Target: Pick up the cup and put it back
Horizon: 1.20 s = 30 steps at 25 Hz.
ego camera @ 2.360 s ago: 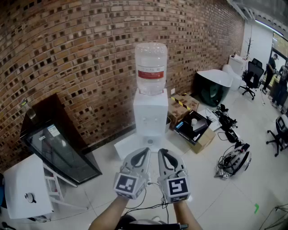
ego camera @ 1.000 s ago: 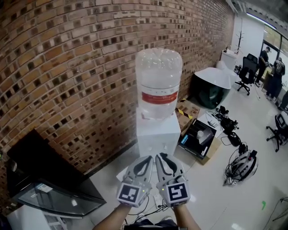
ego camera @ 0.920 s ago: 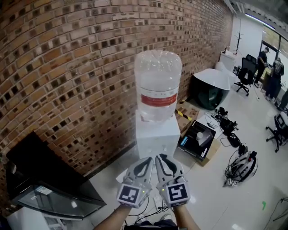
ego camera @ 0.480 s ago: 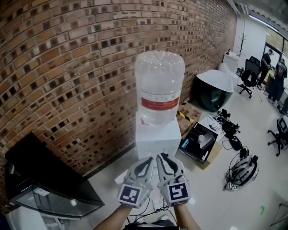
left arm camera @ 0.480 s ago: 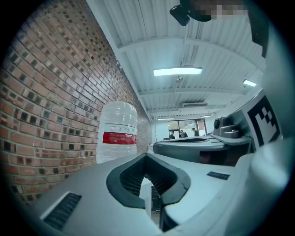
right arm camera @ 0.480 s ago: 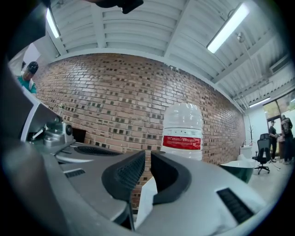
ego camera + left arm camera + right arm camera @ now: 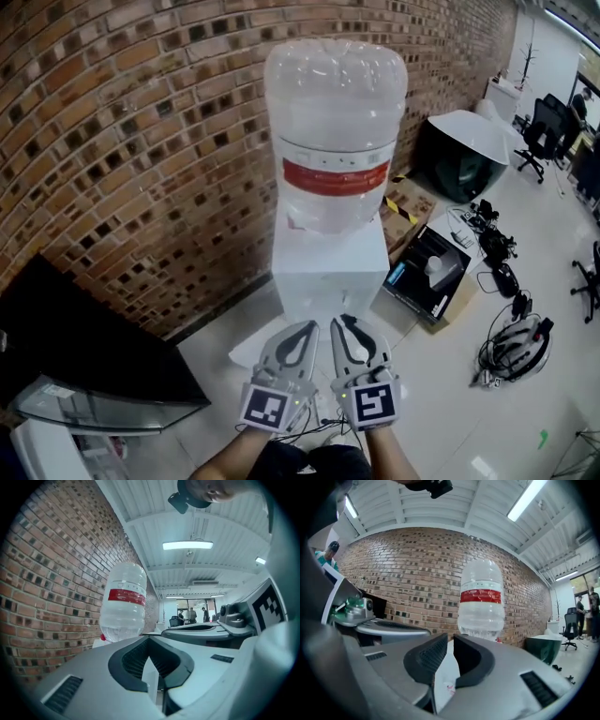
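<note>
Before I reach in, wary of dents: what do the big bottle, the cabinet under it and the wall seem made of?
Bottle: likely clear plastic, glossy; see-through, ribbed, red band.
Cabinet: white, smooth, fairly matte; plastic or painted metal, cannot tell which.
Wall: rough brick; brown and dark units, pale joints.

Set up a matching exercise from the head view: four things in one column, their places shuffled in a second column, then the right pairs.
Things
1. clear plastic water bottle with a red band
2. white box-shaped water dispenser
3. black tray set in an open cardboard box
4. black glass-fronted cabinet

Places
A. on the floor to the right of the dispenser
B. low at the picture's left, by the brick wall
C. upside down on top of the dispenser
D. standing on the floor, under the bottle

Pairs: 1-C, 2-D, 3-A, 4-B
</note>
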Motion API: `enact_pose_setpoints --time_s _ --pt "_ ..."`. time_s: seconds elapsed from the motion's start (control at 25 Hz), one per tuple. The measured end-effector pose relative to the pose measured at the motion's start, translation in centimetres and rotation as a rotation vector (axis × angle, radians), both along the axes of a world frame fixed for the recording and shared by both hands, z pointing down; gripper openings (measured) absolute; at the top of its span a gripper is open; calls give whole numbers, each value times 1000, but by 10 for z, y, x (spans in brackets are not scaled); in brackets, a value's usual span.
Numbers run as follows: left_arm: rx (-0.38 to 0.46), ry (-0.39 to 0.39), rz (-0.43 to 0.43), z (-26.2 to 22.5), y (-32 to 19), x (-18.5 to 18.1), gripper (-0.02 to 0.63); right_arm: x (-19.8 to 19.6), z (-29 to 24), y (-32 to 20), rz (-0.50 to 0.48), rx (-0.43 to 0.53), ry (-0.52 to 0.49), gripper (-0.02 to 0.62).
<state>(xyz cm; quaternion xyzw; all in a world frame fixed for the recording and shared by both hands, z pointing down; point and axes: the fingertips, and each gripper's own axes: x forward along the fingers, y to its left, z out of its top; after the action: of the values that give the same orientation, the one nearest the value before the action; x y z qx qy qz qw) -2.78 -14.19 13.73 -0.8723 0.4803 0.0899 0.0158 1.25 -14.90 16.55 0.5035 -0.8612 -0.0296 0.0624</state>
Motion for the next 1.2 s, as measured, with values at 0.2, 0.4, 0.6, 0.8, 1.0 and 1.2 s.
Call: enact_pose_setpoints --time_s 0.2,0.4,0.6,0.8,1.0,1.2 --pt "26 -8 2 78 -22 7 -6 4 86 -15 -2 -5 11 44" --pt "28 -13 -9 175 -40 8 -6 1 188 -30 -17 -31 3 96" --pt "29 -36 1 279 -51 8 -6 3 295 -51 13 -37 -13 100" --pt "-1 -40 -24 371 -64 -3 -6 -2 387 -61 36 -51 -4 100" --pt "-1 -30 -39 443 -75 2 -6 1 461 -73 52 -62 -30 100" --pt "-5 -24 -62 506 -90 4 -6 4 529 -88 65 -85 -40 158"
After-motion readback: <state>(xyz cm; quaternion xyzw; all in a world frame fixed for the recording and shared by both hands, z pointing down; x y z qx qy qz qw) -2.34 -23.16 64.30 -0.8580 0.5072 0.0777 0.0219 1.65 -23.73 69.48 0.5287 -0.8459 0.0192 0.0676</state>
